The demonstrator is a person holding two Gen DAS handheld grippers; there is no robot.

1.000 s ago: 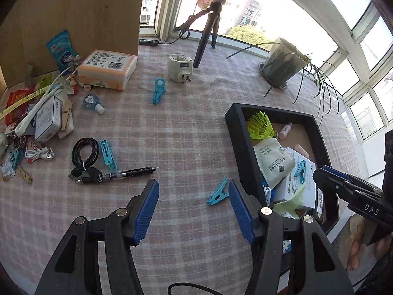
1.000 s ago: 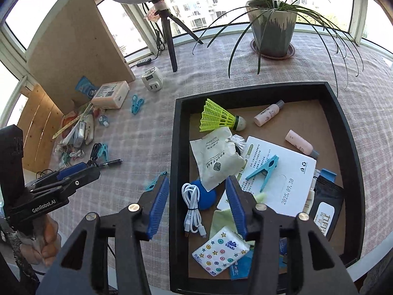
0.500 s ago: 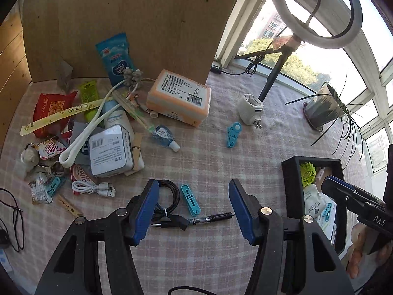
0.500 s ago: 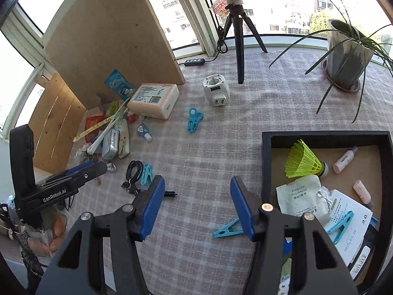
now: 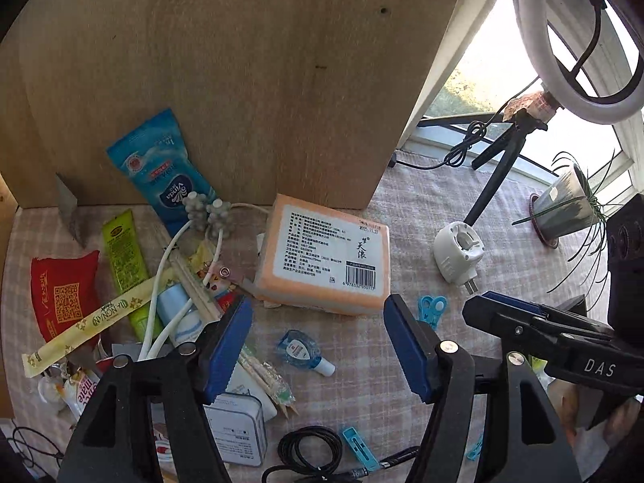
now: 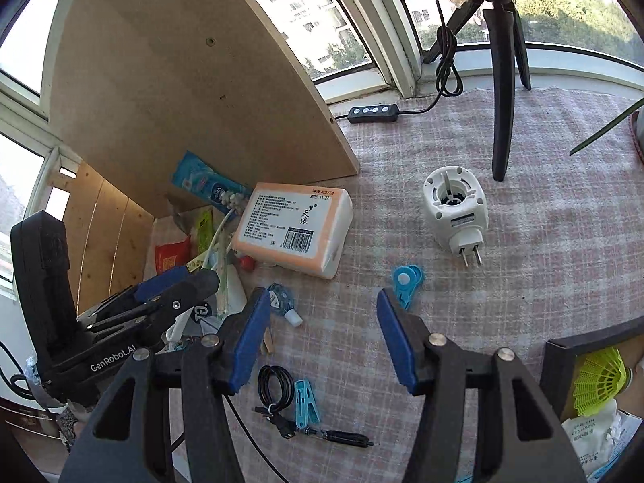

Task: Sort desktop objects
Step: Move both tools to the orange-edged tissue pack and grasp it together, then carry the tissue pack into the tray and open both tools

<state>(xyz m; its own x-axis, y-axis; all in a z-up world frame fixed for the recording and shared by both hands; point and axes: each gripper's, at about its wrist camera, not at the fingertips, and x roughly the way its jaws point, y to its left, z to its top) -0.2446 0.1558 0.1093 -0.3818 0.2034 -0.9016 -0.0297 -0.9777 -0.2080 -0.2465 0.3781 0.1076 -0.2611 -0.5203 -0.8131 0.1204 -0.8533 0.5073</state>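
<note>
My left gripper (image 5: 318,346) is open and empty above the checked cloth, just in front of an orange-and-white tissue pack (image 5: 328,261). A small blue correction-tape bottle (image 5: 302,352) lies between its fingers. My right gripper (image 6: 322,338) is open and empty too, short of the same tissue pack (image 6: 296,229). A white plug adapter (image 6: 455,211) and a blue clip (image 6: 407,279) lie to the right. A black tray (image 6: 563,362) with a yellow shuttlecock (image 6: 599,382) shows at the lower right.
A pile of packets, cables and a white box (image 5: 237,434) lies at the left. A black cable coil (image 6: 275,386), a blue peg (image 6: 306,402) and a pen (image 6: 342,438) lie near me. A wooden board (image 5: 241,80), a tripod (image 6: 503,60) and a potted plant (image 5: 567,205) stand behind.
Both grippers have swung left from the black tray toward the clutter by the wooden board. The tissue pack now lies right ahead. Both stayed open and empty.
</note>
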